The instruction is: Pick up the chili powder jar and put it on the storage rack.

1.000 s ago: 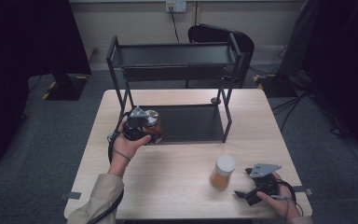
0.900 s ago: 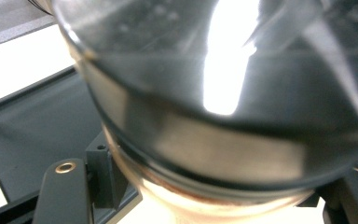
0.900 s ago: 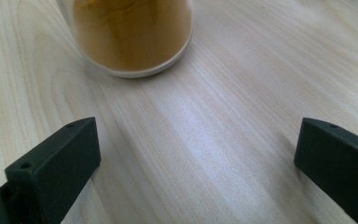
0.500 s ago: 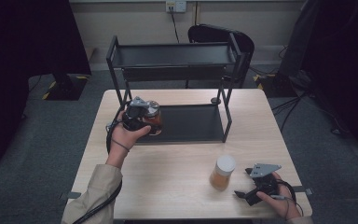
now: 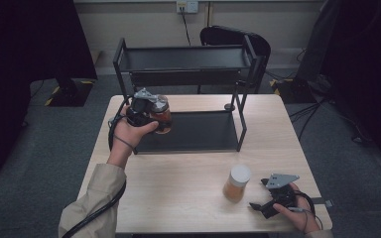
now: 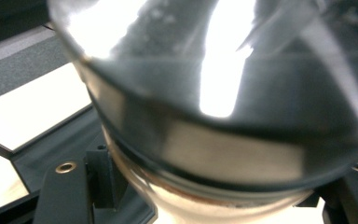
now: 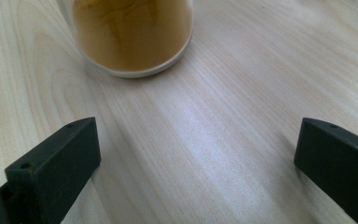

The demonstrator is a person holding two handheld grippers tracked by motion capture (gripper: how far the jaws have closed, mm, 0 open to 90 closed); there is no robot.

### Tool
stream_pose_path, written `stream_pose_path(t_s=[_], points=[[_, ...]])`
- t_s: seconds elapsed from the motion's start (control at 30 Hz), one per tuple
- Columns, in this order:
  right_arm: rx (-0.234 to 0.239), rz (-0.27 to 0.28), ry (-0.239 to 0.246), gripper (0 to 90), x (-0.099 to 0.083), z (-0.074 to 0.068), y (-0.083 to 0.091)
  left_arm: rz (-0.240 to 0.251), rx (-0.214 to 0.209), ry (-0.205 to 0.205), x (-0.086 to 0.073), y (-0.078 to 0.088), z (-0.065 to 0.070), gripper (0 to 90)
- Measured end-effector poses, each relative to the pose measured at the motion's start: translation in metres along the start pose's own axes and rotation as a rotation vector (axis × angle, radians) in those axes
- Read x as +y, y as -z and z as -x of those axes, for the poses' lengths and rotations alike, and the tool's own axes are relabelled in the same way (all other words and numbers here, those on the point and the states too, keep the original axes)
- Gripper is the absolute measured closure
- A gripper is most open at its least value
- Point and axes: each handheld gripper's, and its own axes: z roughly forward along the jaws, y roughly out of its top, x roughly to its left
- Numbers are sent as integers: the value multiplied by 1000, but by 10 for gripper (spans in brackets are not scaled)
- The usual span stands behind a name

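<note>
A glass jar with dark reddish contents hangs in the air at the left end of the black two-tier rack, above its lower shelf. My left gripper is shut on it. In the left gripper view the jar looms very close and blurred between the black jaws. A second jar with a white lid and orange-brown powder stands on the table's front right. Just right of it my right gripper rests open on the wood. In the right gripper view this jar stands beyond the wide-apart jaws, with nothing between them.
The pale wooden table carries the rack along its far half. The rack's top shelf holds nothing. A black chair stands behind the table, and dark equipment and cables lie on the grey floor to either side.
My left gripper has lifted the reddish jar higher and slightly toward the rack. The right gripper and the orange-brown jar have not moved.
</note>
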Motion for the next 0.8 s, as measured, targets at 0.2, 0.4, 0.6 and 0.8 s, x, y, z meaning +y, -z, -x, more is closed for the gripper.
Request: stream_pose_path(t_s=[0.2, 0.4, 0.6, 0.8], points=[[0, 0, 0, 0, 0, 0, 0, 5, 4, -17, 15, 9, 1, 300], [0, 0, 0, 0, 0, 0, 0, 4, 4, -33, 27, 14, 4, 300], [0, 0, 0, 0, 0, 0, 0, 7, -1, -39, 36, 19, 4, 301], [0, 0, 0, 0, 0, 0, 0, 7, -8, -40, 48, 26, 3, 301]])
